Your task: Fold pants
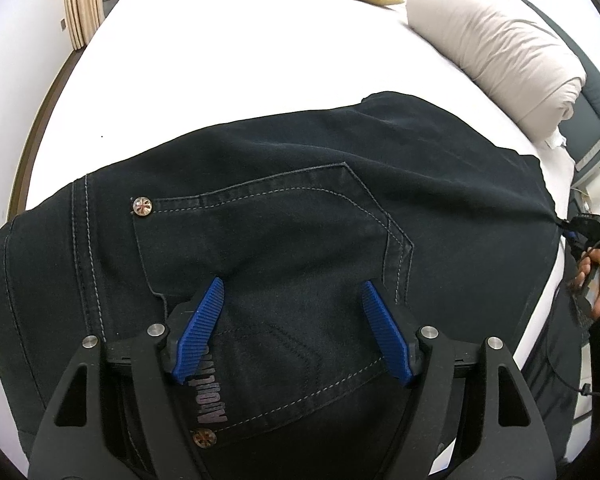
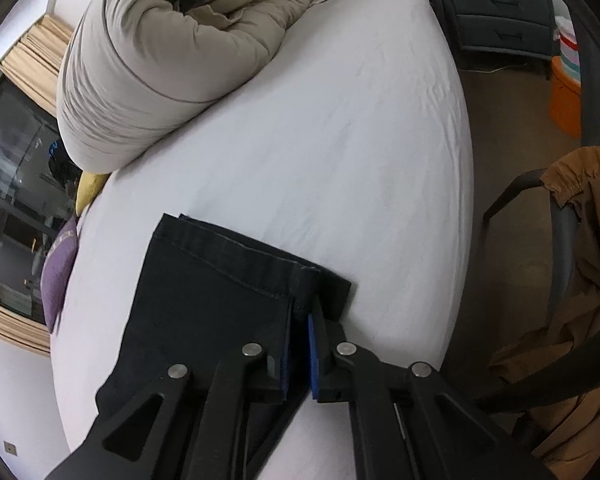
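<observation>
Pants [image 1: 284,200] lie legs-together on the bed [image 1: 220,80], cross-fold outstanding: right tool [image 2: 300,320] clamps the hem ahead of it, left tool [image 1: 292,300] hangs spread over the seat.

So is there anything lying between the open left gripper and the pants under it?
Nothing visible. The left gripper hangs with its jaws apart directly over the back pocket area of the black pants, with only bare fabric beneath them.
</observation>
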`<state>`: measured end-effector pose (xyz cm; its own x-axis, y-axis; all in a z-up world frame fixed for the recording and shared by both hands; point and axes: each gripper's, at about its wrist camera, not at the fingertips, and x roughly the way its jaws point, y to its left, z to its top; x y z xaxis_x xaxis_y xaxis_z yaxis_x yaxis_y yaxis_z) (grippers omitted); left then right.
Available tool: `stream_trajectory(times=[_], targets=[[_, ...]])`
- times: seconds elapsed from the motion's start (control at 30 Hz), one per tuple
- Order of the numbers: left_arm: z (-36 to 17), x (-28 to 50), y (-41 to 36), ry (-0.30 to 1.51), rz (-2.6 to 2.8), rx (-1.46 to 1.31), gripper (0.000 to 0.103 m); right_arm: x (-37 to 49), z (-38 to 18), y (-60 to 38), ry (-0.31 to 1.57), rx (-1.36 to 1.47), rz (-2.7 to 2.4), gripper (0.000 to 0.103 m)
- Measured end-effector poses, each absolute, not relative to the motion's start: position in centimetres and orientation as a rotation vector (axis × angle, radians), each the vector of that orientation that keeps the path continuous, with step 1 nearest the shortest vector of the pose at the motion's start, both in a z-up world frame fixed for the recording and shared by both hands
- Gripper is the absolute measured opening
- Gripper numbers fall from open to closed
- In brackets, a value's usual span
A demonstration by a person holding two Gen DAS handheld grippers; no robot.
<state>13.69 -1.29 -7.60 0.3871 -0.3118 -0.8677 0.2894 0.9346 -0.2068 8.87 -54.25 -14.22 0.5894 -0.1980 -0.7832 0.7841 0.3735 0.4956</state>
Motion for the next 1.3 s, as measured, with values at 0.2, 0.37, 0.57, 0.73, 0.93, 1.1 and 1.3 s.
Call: stream_trajectory(times=[0.2, 0.37, 0.57, 0.73, 0.93, 1.1, 1.3], targets=[[-7.7, 13.4, -1.1, 1.093, -0.381, -0.028, 0.072, 7.9, -8.3, -52.0, 0.66, 0.81, -0.765, 0.075], [-7.6, 13.3, -1.3, 1.089, -0.387, -0.029, 0.074, 8.9, -6.7, -47.1, 0.753, 0.946, -0.316, 0.053], [-7.5, 13.3, -0.9, 1.089, -0.391, -0.04, 0.074, 9.9, -10.2, -37.8, 0.95, 1.118, 0.046, 0.044], [-7.3, 13.2, -0.4, 1.087, -0.407, -0.061, 0.074, 10.6, -13.3, -34.1, 1.054, 1.201, 0.115, 0.044], [-7.2, 13.1, -0.4, 1.083, -0.404, -0.057, 0.074, 10.5, -14.7, -32.9, 1.137, 1.223, 0.127, 0.044], [-7.1, 13.0, -0.4, 1.081, -0.406, -0.059, 0.074, 10.5, -15.9, -32.0, 1.175, 1.264, 0.145, 0.044], [-7.1, 12.9, -0.4, 1.081, -0.404, -0.054, 0.074, 11.4, -17.3, -32.1, 1.129, 1.326, 0.172, 0.038]])
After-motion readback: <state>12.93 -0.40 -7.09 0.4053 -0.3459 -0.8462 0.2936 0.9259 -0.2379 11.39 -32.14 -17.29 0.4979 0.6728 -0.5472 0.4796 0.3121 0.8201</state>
